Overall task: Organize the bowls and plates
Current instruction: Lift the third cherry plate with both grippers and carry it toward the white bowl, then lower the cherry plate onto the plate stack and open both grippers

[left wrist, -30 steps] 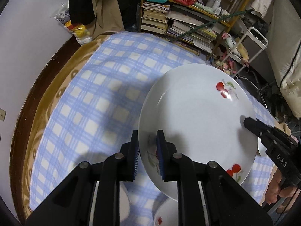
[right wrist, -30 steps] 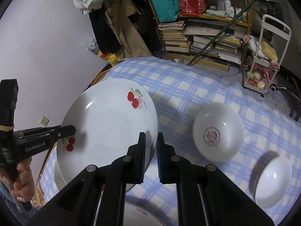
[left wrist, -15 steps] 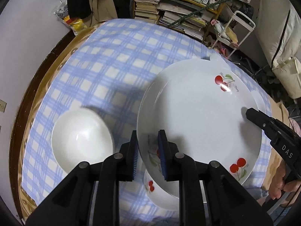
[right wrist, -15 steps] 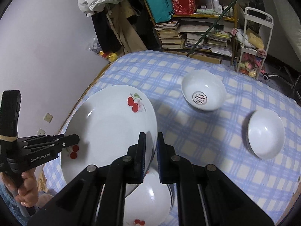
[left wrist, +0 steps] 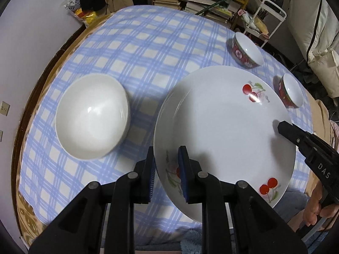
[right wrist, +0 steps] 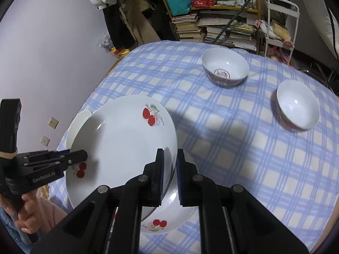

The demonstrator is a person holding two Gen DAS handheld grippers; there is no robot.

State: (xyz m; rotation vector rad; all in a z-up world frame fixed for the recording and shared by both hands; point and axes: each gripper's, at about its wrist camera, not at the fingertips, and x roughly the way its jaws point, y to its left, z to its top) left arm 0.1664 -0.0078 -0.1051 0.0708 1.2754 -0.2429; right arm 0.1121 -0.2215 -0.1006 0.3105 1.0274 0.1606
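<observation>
The worktop (right wrist: pixel 243 148) carries a second cherry plate (right wrist: pixel 169 220) directly beneath the held cherry plate (left wrist: pixel 224 131). The left claw (left wrist: pixel 166 175) and right claw (right wrist: pixel 169 175) each clench opposite rim edges, holding it above that lower plate.

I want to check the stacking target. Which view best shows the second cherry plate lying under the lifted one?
The right wrist view: the lower cherry plate peeks out beneath the lifted plate. The left wrist view hides it entirely.

Pale wall (right wrist: pixel 53 48), cluttered bookshelf (right wrist: pixel 222 27), white trolley (right wrist: pixel 281 21), hanging clothes (right wrist: pixel 127 17).
</observation>
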